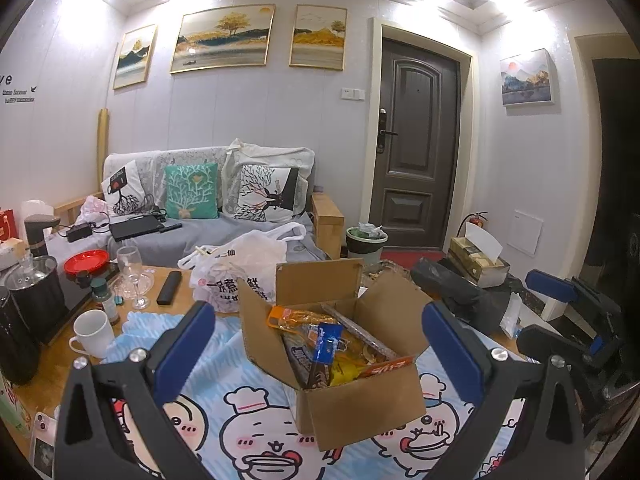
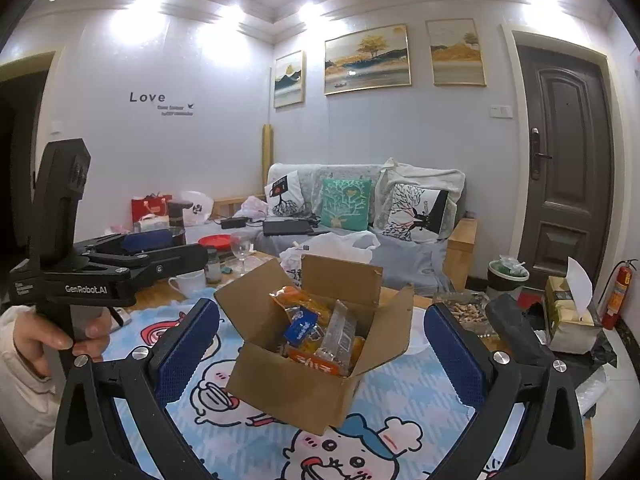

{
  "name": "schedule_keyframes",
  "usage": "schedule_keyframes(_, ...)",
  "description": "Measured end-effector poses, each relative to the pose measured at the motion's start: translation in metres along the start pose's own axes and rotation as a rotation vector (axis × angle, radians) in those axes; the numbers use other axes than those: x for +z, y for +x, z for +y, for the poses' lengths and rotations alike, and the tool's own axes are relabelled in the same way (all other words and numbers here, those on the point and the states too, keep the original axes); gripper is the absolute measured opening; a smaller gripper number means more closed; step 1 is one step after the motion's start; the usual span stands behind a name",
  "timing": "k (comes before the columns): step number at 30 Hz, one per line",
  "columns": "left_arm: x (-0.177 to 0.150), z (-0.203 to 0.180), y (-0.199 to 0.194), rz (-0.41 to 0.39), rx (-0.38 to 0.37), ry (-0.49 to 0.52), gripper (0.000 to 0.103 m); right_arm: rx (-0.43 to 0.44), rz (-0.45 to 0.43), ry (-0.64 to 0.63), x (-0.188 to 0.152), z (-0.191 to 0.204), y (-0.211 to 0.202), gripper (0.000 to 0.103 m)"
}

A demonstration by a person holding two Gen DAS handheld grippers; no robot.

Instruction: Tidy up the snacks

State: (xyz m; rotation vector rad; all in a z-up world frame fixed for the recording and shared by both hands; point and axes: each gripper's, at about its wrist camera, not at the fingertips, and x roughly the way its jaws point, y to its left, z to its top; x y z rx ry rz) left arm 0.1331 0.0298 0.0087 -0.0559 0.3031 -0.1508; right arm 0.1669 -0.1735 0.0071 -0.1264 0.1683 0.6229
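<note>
So both grippers are spread wide with nothing between the pads. The left gripper [image 1: 318, 344] has its blue pads [image 1: 182, 354] standing either side of the cardboard box [image 1: 352, 392] without touching it, and the right gripper [image 2: 322, 344] frames the same box from its own side, also clear of the cardboard. In the right wrist view you can see the left one from the side, held level above the table by a hand [image 2: 60, 340] wrapped round the grip, pale sleeve at the wrist.

The box sits flaps-up on a blue checked cloth [image 1: 224, 392] printed with little chef-hat cartoon faces. Inside is a jumble of snack packets: an orange bag [image 1: 296, 318] at the back, a blue wrapper [image 1: 328, 340] on top, a clear crinkly packet [image 2: 340, 332], and a red-orange pack [image 1: 388, 368] against the front wall.

Further out, the wooden table has a white mug [image 1: 92, 334], a spice jar [image 1: 106, 298], a wine glass [image 1: 130, 266], a black remote [image 1: 169, 282], a red plate [image 1: 86, 261] and a white printed plastic bag [image 1: 236, 276] right behind the box. Off to the right is a tissue box [image 1: 478, 260].

Behind all that is a grey sofa [image 1: 240, 232] with a teal cushion [image 1: 192, 190] between two white ones and a laptop [image 1: 136, 226] on the seat. On the pale wall are gold-framed landscape paintings [image 1: 222, 38], and a dark door [image 1: 416, 144] has a small bin [image 1: 366, 242] near it.
</note>
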Motion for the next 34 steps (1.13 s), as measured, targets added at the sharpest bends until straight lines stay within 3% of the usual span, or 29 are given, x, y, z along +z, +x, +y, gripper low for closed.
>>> schedule_keyframes(34,-0.0025,0.001,-0.001,-0.005,0.009,-0.002,0.102,-0.004,0.007,-0.001,0.0002,-0.0017,0.0014,0.103)
